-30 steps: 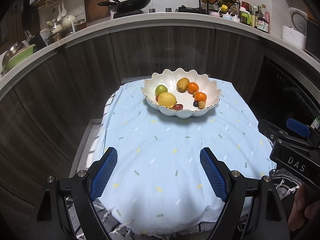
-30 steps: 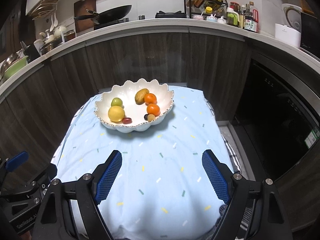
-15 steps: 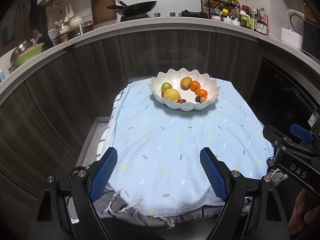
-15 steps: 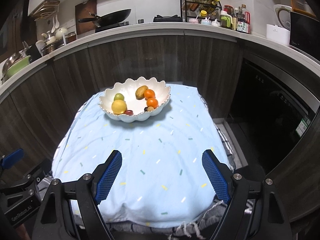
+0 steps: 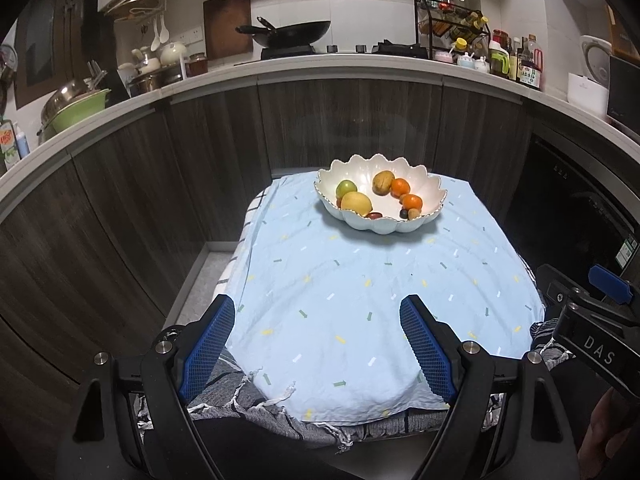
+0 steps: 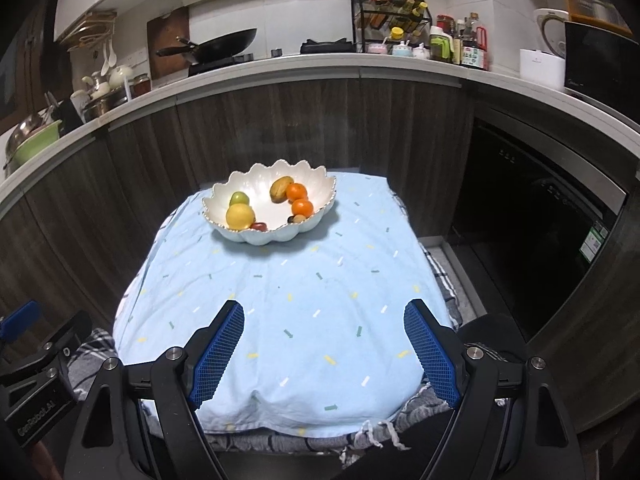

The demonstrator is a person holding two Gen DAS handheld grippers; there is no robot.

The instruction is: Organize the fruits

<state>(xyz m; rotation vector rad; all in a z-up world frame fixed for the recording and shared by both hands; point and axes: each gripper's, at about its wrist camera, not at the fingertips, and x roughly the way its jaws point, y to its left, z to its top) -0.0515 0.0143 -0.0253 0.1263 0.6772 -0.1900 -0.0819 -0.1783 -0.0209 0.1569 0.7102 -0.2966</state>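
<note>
Both hand-held grippers, left (image 5: 316, 340) and right (image 6: 324, 344), wide and empty over the blue cloth (image 5: 360, 300), well short of the fruit bowl (image 5: 428, 192).

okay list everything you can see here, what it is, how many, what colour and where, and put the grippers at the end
bowl: one, white, scalloped, far end of the cloth
oranges: two, orange, right side of the bowl
yellow fruit: one, yellow, front left in the bowl
green fruit: one, green, behind the yellow one
brownish fruit: one, yellow-brown, back of the bowl
small dark fruits: a few, front of the bowl, kind unclear
cloth: one, light blue, speckled, covering the table
wok: one, black, on the stove behind
left gripper: blue pads, open, empty
right gripper: blue pads, open, empty
</note>
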